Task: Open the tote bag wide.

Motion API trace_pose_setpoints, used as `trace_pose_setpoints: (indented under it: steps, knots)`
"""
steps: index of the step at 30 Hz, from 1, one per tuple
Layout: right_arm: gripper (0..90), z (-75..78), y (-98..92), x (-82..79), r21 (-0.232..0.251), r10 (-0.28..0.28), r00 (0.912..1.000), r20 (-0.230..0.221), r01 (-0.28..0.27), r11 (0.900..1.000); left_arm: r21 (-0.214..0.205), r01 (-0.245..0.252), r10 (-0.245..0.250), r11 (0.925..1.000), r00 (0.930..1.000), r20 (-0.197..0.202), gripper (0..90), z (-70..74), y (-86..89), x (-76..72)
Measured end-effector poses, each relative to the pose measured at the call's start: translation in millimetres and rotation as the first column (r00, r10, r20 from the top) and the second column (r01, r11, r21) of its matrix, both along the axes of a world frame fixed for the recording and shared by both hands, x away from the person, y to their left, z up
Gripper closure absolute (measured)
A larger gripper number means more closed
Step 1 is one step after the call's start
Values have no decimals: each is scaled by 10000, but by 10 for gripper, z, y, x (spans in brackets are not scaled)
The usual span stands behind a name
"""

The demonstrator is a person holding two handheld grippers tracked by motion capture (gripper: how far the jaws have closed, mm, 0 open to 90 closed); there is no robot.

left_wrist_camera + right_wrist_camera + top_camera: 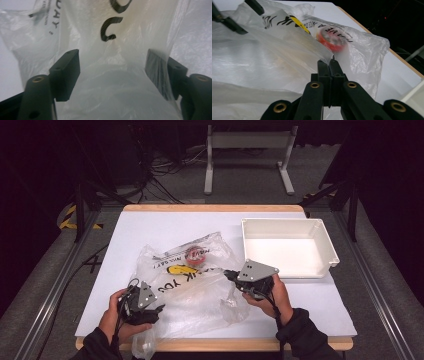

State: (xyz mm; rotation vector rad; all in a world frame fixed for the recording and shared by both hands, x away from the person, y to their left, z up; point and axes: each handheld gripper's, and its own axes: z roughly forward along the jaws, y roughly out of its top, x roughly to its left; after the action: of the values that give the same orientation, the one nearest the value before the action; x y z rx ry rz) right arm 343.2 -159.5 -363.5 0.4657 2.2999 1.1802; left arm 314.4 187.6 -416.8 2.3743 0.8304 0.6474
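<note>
The plastic bag (187, 285) lay spread across the white table (150, 227), a red thing (194, 255) inside it. The right gripper (329, 63) was clamped on a fold of film (its jaws pressed together), while the left gripper (112, 72) stood apart, bag film between its pads without being pinched.

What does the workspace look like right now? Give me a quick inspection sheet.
Surface: white table with a wood edge.
Job's things: clear printed plastic bag lying crumpled; red round item inside it.
Clutter: empty white bin at the far right.
Grippers: left gripper open, bag film between its jaws; right gripper shut on the bag's edge.
Cables: one trails from each gripper; more on the floor behind.
Surroundings: dark room, metal stand beyond the table.
</note>
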Motion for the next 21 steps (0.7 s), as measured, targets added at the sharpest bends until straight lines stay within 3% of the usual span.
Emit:
trace_pose_setpoints:
  steps: [3,6,8,16,21]
  knots:
    - [900,1,67,-45,-189,214,9997,130,-211,9996,104,-113,113,9999,9999,11,465,-10,52,40]
    - [900,0,118,-77,-233,416,9990,141,-413,9989,233,-152,143,9996,9992,361,630,20,115,96]
    - [900,-1,139,-87,-251,500,9986,157,-496,9985,144,-232,224,9996,9986,479,677,45,154,139]
    - [900,-31,179,-76,-224,457,9988,170,-453,9987,-303,-620,634,9976,9967,506,586,114,271,262]
    - [900,-18,178,-44,-114,321,9992,245,-318,9994,-743,-127,172,9972,9980,609,778,191,275,301]
